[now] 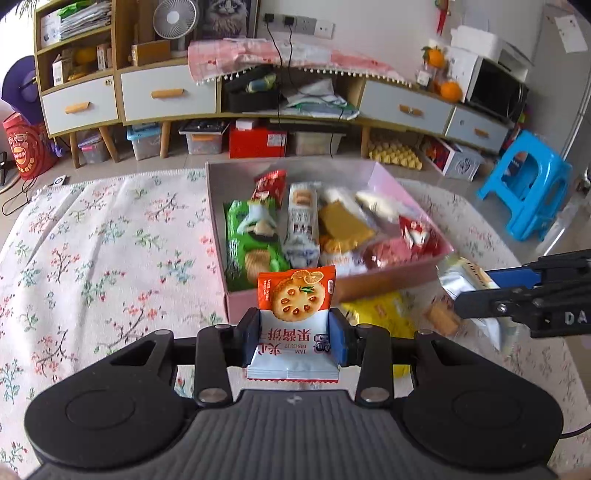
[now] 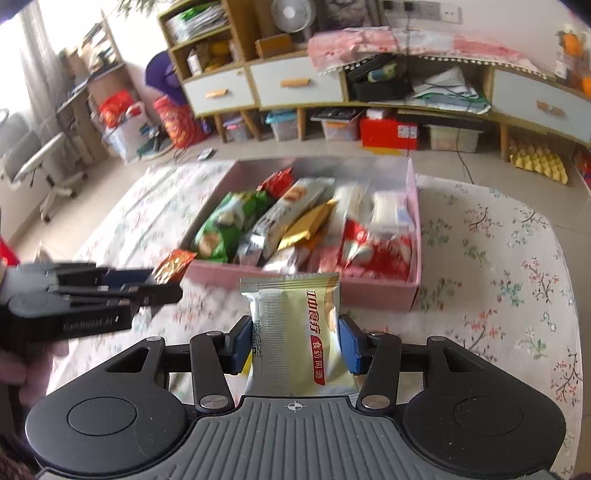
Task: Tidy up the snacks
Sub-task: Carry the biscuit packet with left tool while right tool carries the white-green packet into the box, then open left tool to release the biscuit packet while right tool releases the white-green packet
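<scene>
Your left gripper (image 1: 295, 338) is clamped on an orange jam biscuit packet (image 1: 295, 317), held just short of the pink box (image 1: 388, 282) of snacks on the floral tabletop (image 1: 110, 251). Your right gripper (image 2: 295, 345) grips a pale cream snack packet (image 2: 299, 332) near the same box's front wall.

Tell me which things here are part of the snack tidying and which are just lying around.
Job: jam biscuit packet in left gripper, pale snack packet in right gripper, pink box, yellow packet.
Lying about: blue stool, fan, microwave.
</scene>
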